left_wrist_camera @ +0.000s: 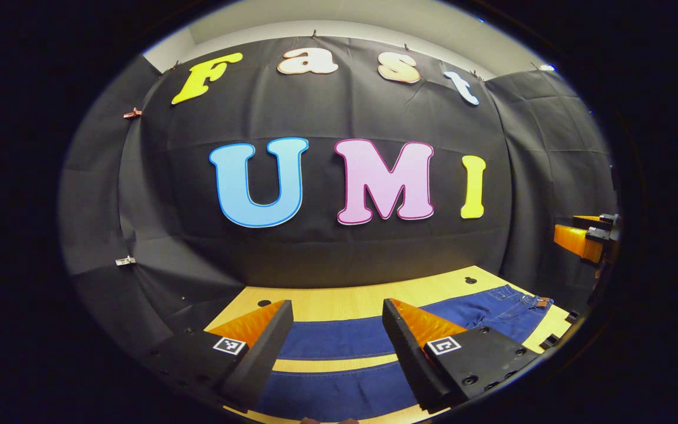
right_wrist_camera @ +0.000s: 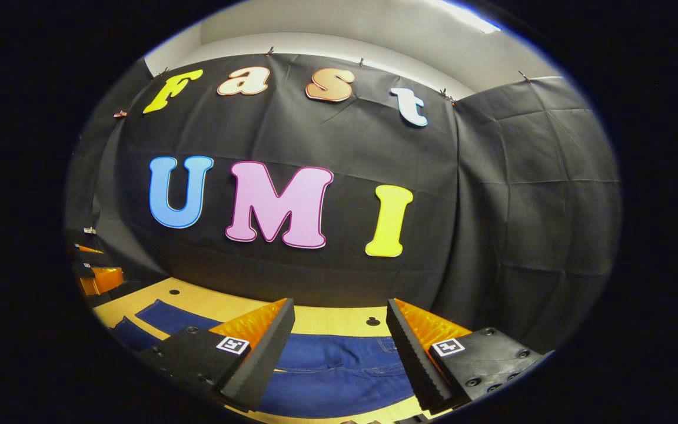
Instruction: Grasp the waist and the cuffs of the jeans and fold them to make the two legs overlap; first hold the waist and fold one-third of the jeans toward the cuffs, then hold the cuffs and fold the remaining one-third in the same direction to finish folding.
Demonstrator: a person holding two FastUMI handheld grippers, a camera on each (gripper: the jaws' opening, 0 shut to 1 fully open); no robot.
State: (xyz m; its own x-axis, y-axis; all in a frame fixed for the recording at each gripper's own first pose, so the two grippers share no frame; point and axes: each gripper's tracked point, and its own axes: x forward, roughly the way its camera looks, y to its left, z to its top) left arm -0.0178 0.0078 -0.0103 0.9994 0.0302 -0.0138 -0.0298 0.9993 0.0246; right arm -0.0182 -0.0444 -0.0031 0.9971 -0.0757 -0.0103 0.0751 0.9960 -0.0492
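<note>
Lying flat on the wooden table [left_wrist_camera: 339, 303] were the blue jeans [left_wrist_camera: 339, 338], spread out with both legs apart. In the left gripper view, the two legs ran side by side with a strip of table between them, and the waist [left_wrist_camera: 521, 303] sat toward 3 o'clock. The left gripper [left_wrist_camera: 337, 347] hung above the legs with its fingers wide apart, holding nothing. Far off at 3 o'clock, the other gripper [left_wrist_camera: 580, 238] peeked in.

In the right gripper view, the top part of the jeans [right_wrist_camera: 339, 365] lay at 6 o'clock, and the legs [right_wrist_camera: 162, 321] stretched away toward 9 o'clock. The right gripper [right_wrist_camera: 339, 347] floated over the waist end, fingers spread wide, gripping nothing. The other gripper [right_wrist_camera: 95, 274] showed at 9 o'clock.
</note>
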